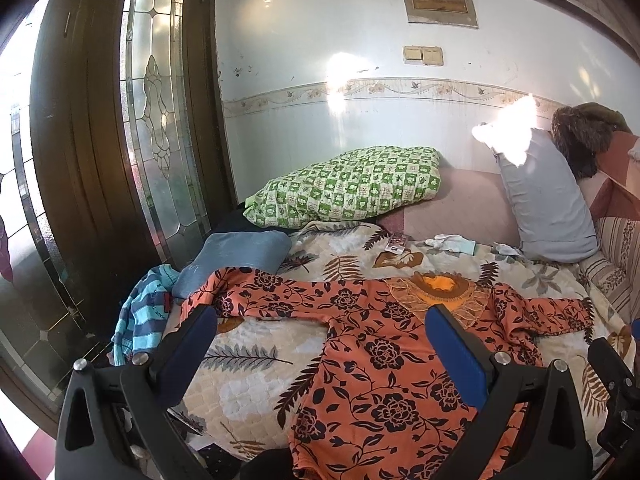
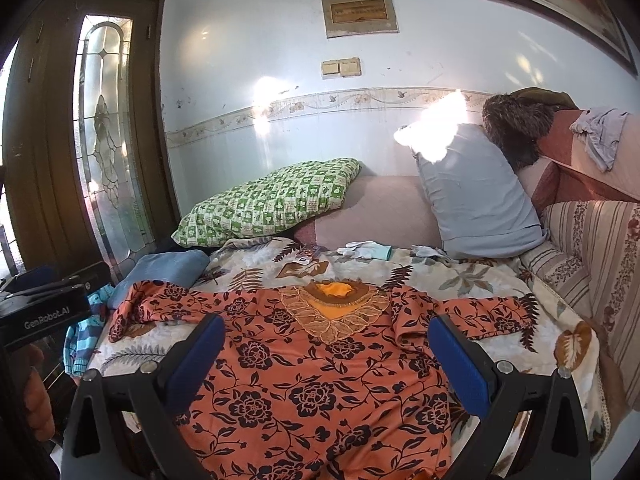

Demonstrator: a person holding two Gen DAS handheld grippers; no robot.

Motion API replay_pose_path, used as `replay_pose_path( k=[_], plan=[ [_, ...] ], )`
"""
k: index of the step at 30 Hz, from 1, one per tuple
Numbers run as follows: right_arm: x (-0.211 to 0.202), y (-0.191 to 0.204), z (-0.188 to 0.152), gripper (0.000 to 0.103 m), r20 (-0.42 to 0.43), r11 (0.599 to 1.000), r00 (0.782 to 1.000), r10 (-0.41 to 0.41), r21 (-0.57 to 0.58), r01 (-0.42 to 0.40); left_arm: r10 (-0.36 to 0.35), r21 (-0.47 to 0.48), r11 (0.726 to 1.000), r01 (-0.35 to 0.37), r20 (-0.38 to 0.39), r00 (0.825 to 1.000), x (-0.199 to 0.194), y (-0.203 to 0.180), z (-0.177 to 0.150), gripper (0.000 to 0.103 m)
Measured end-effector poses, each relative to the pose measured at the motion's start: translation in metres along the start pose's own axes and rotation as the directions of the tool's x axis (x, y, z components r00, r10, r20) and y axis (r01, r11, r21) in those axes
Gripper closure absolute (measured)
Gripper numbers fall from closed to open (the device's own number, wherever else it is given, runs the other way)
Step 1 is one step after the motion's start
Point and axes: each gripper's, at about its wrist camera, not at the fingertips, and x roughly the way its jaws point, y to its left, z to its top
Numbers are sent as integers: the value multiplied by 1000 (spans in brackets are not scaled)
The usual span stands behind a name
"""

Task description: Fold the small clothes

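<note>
Orange floral top [image 2: 320,380] lies spread flat mid-bed; your left gripper [image 1: 320,344] and right gripper [image 2: 326,352] gape wide, empty; pinch too deep and you'll snag the quilt [image 2: 460,280] beneath.
</note>
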Motion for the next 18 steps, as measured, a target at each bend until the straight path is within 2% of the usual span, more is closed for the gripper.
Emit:
replay_pose_path(
  k=[10,18],
  plan=[
    [-45,-5,0,1,47,1000,999,5,12,-5,21,12,1000,-22,38,999,-39,7,-1,0],
    [-55,-7,2,1,71,1000,997,2,21,-3,21,8,1000,-22,45,999,-46,8,-2,0]
  ],
)
